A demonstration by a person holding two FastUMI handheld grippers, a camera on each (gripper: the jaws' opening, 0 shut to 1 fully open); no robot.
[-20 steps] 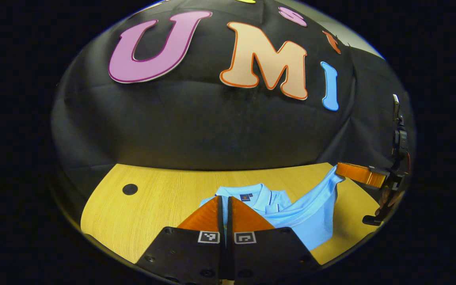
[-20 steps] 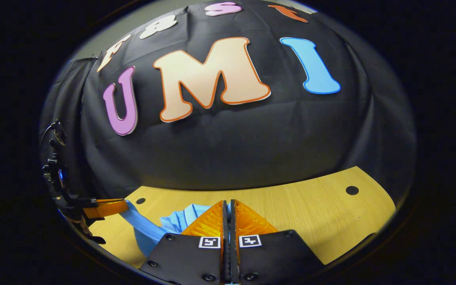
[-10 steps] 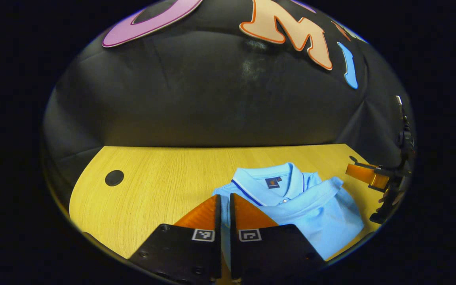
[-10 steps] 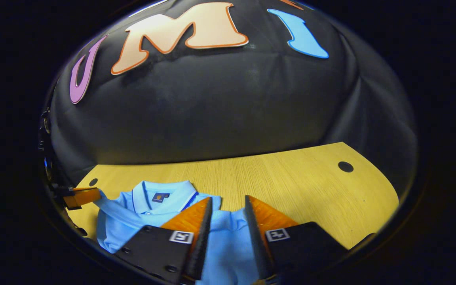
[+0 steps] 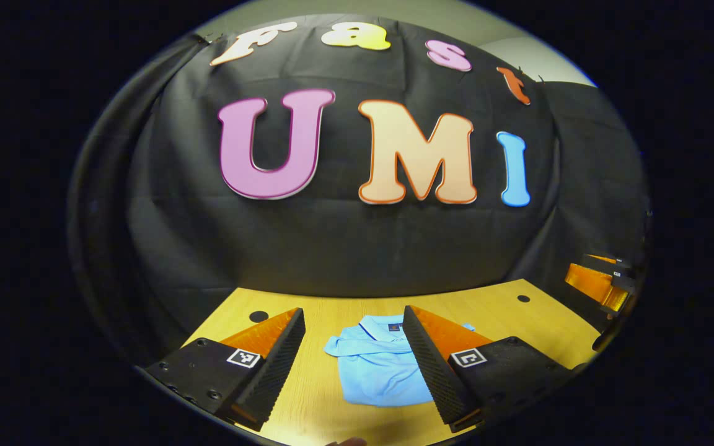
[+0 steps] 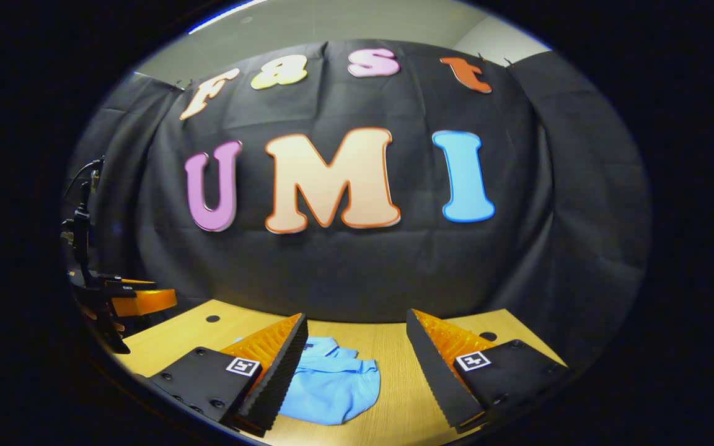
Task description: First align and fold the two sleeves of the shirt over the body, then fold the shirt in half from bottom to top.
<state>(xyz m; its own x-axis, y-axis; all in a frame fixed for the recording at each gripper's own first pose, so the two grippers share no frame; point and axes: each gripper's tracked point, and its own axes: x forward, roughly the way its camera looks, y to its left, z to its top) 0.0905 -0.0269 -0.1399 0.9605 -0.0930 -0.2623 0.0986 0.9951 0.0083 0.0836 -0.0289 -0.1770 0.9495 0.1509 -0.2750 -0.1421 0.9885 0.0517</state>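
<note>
Wooden counter across the lower part of both views, pale grain, small dark holes near its far edge. Black cloth wall behind, above it.

Blue shirt low and centre in the left gripper view, lying flat on the counter as a compact folded bundle, collar toward the wall; same shirt at lower centre-left of the right gripper view, partly behind that gripper's left finger. Judged by the soft rounded edges and small ripples: light, limp knit fabric, not fragile, unlikely to slip from ribbed pads but quick to sag, drag and lose its fold if lifted by one point. Best taken, as a guess, by pinching through all layers at two outer corners of one edge, one corner per gripper, lifted level and together.

Left gripper at the bottom of its own view, fingers spread wide, holding nothing, raised clear of the shirt. Right gripper likewise spread wide and empty; seen again at the right edge of the left gripper view, cut off, spacing there impossible to tell.

Hard to make out: sleeves tucked out of sight, layer count and alignment not checkable at this small size; near hem cut off behind the fingers; collar patch unreadable.
</note>
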